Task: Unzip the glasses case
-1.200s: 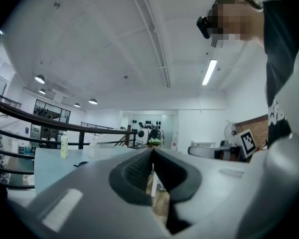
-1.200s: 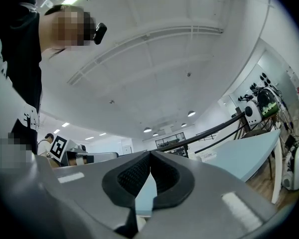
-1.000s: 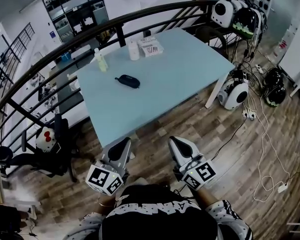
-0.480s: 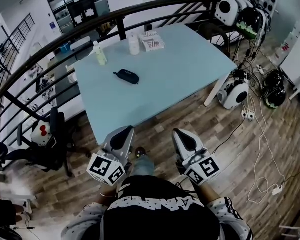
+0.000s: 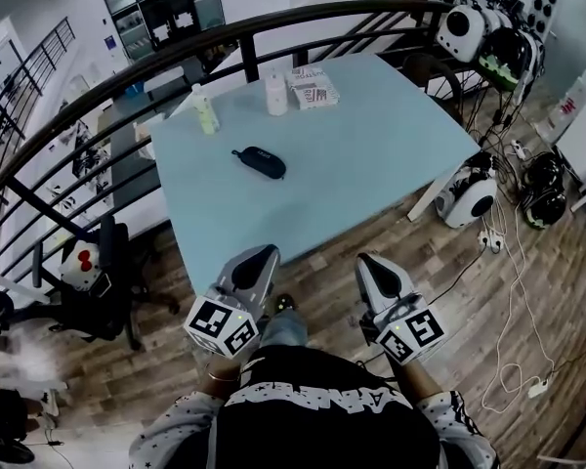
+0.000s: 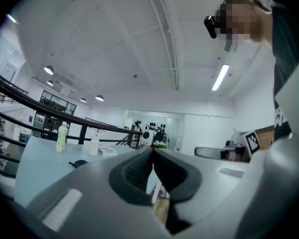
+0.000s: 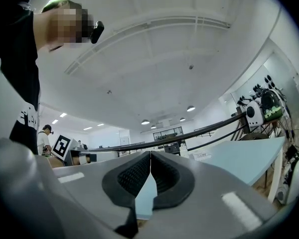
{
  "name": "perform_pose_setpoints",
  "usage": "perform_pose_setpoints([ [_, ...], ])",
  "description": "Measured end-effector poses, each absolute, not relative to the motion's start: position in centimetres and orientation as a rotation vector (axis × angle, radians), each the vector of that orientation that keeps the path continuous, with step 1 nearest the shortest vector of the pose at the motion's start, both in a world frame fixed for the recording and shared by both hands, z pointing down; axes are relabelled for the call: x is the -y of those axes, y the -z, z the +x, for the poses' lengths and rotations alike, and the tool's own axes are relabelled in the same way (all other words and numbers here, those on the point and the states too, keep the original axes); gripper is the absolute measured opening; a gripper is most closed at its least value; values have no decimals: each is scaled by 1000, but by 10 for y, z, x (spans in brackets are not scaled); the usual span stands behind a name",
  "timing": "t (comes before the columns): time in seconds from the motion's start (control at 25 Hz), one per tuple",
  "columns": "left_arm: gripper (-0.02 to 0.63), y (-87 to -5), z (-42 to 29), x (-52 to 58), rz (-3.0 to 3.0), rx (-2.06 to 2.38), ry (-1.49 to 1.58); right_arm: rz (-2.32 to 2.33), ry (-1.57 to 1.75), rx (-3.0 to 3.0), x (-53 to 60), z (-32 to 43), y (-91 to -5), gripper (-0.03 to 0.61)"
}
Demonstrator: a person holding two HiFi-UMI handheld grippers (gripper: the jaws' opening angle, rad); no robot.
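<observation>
Dark glasses case (image 5: 259,161) flat on pale blue worktop (image 5: 371,154), in its left half, clear of every edge. Same case (image 6: 79,163) small and low in the left gripper view, left of the jaws. Beyond it, toward the far edge: yellowish bottle (image 5: 206,110), white container (image 5: 275,94) and printed packet (image 5: 313,88), all well apart from the case.

Left hand-held gripper (image 5: 259,258): jaws pressed together, pads meeting along one line, nothing between them. Right hand-held gripper (image 5: 373,264): likewise closed and empty. Both level, side by side, short of the worktop's near edge and over the wooden floor (image 5: 449,311); neither touching anything.

Key relation: case almost straight ahead of the left hand-held gripper, ahead and off to the left of the right one, so left plainly nearer. Long axis diagonal in the head view, from a far-left end to a near-right end, neither square to the reach nor in line with it. Zip pull too small to make out; no telling which end carries it.

Judged stage: approach only, zip untouched. Likely calls for opening both sets of jaws first, one to steady the case body, the other to take the pull and run along that diagonal.
</observation>
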State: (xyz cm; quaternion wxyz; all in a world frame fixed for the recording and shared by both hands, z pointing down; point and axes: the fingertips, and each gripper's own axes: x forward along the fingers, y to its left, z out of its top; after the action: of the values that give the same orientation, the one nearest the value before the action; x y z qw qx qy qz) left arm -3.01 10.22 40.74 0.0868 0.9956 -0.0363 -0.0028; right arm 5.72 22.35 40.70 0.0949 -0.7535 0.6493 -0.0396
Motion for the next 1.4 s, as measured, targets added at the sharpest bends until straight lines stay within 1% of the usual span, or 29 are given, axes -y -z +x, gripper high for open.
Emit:
perform_pose_setpoints([
  [0.4, 0, -405, 12, -22, 2938, 123, 52, -2268, 127, -1931, -146, 108, -401, -12],
  [1.08, 0, -415, 20, 156, 2941, 379, 37, -2156, 201, -2120, 50, 142, -412, 5],
  [1.4, 0, -426, 28, 210, 2898, 447, 10, -2114, 286, -2195, 118, 157, -429, 18],
])
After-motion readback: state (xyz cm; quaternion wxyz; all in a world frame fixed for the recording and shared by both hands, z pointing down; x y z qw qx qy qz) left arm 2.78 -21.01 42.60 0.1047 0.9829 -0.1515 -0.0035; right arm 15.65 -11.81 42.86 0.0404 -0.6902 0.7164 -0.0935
